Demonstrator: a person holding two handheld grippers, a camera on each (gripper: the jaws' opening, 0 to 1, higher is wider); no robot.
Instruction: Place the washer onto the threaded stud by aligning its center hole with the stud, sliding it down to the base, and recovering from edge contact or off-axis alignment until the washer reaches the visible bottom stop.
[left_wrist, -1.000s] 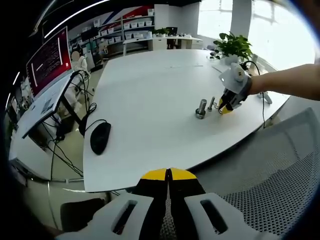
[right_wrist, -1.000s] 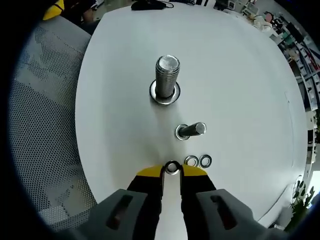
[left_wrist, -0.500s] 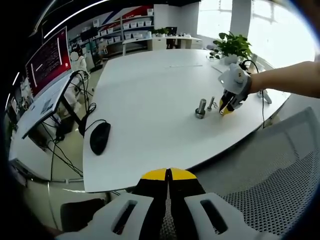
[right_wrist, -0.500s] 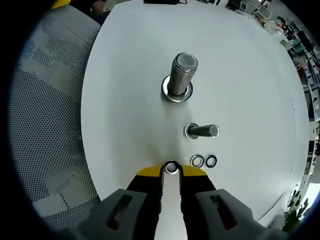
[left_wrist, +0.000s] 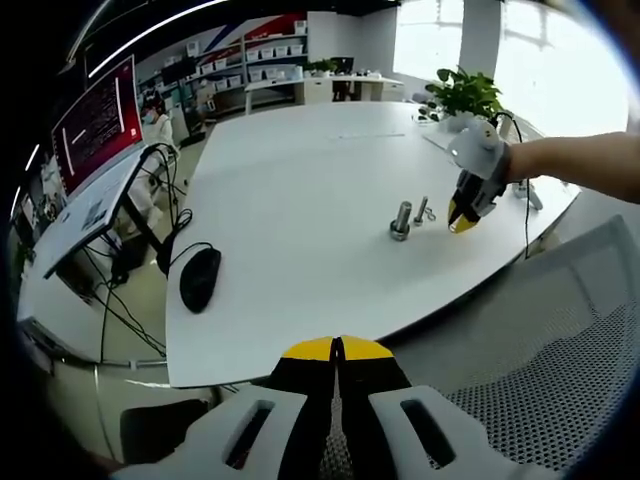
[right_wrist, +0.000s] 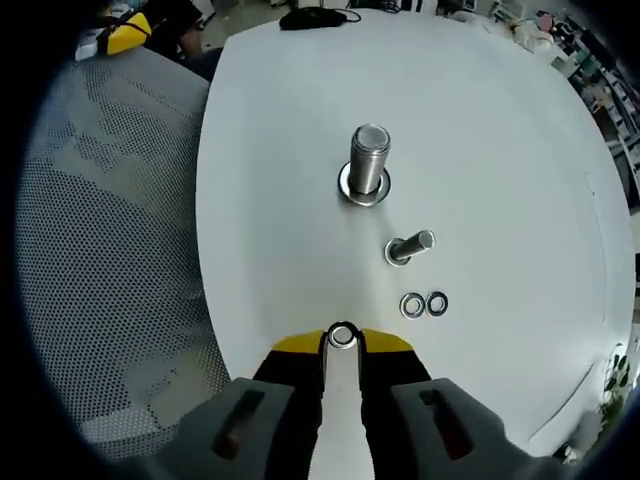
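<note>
In the right gripper view, my right gripper (right_wrist: 342, 340) is shut on a small steel washer (right_wrist: 342, 336), held above the white table (right_wrist: 280, 200). Ahead of it stands the large threaded stud (right_wrist: 369, 162), upright on its round base. A smaller stud (right_wrist: 410, 247) stands nearer, and two loose washers (right_wrist: 424, 304) lie beside it. In the left gripper view, my left gripper (left_wrist: 338, 350) is shut with nothing in it, off the table's near edge. Far across the table the right gripper (left_wrist: 463, 217) hovers to the right of the studs (left_wrist: 402, 219).
A grey mesh chair (right_wrist: 100, 250) sits along the table's edge. A black mouse (left_wrist: 200, 276) lies at the table's left, with cables and a red-lit monitor (left_wrist: 95, 120) beyond. A potted plant (left_wrist: 466, 93) stands at the far side.
My right gripper has lifted away from the table with the washer; the studs and loose washers now look smaller and farther. My left gripper has stayed put.
</note>
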